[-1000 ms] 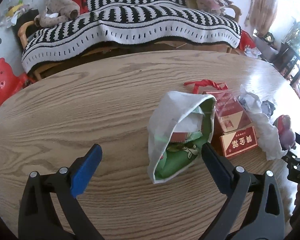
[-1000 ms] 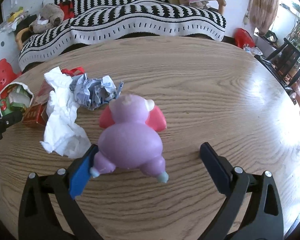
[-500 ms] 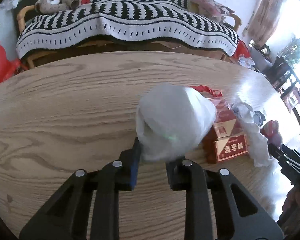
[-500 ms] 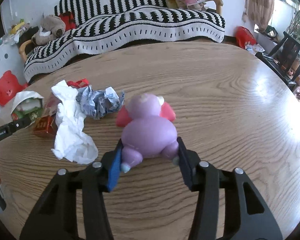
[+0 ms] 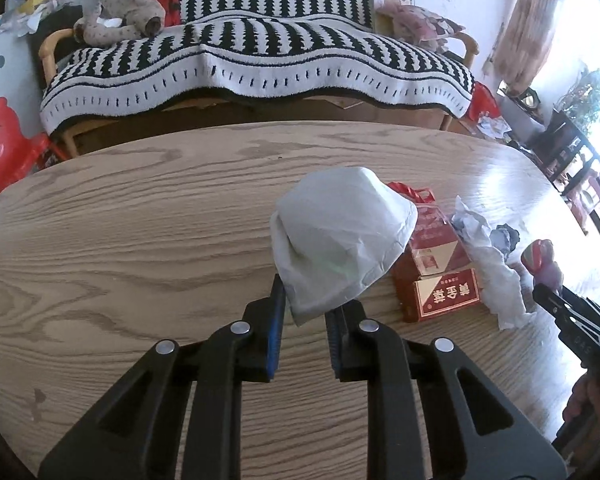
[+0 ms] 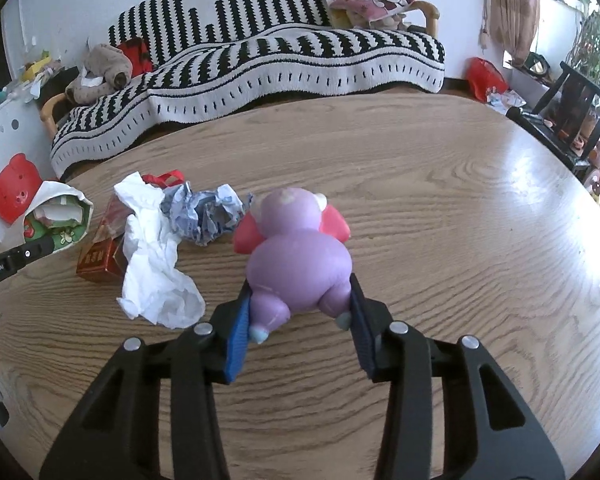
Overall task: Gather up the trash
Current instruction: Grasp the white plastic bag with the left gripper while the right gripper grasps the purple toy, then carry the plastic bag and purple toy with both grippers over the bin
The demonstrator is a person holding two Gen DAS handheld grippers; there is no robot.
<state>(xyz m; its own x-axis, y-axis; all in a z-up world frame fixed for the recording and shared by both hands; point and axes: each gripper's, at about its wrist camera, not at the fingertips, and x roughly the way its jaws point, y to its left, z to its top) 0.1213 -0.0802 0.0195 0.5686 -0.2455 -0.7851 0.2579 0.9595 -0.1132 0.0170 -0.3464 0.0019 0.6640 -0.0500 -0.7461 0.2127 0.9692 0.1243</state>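
Left wrist view has the left gripper (image 5: 302,316) pinching the near edge of the bag (image 5: 342,240), which is lifted off the counter (image 5: 120,240); its pale outside faces the camera and its long axis runs up and away from the fingers (image 5: 277,320). A second ago those fingers were spread wide and the bag lay on the wood with its mouth toward the camera. Right of it lie the red box (image 5: 440,280), white tissue (image 5: 496,276) and crumpled paper (image 5: 504,236).

Right wrist view has the right gripper (image 6: 300,332) squeezing the purple toy (image 6: 300,264) at its lower body, head pointing away, long axis along the fingers (image 6: 238,336); a second ago they stood open around it on the counter (image 6: 440,240). Only this view shows the bag's (image 6: 56,216) open mouth, facing right at far left with green wrappers inside. Beside it sit the box (image 6: 98,258), tissue (image 6: 152,264) and paper (image 6: 204,216).
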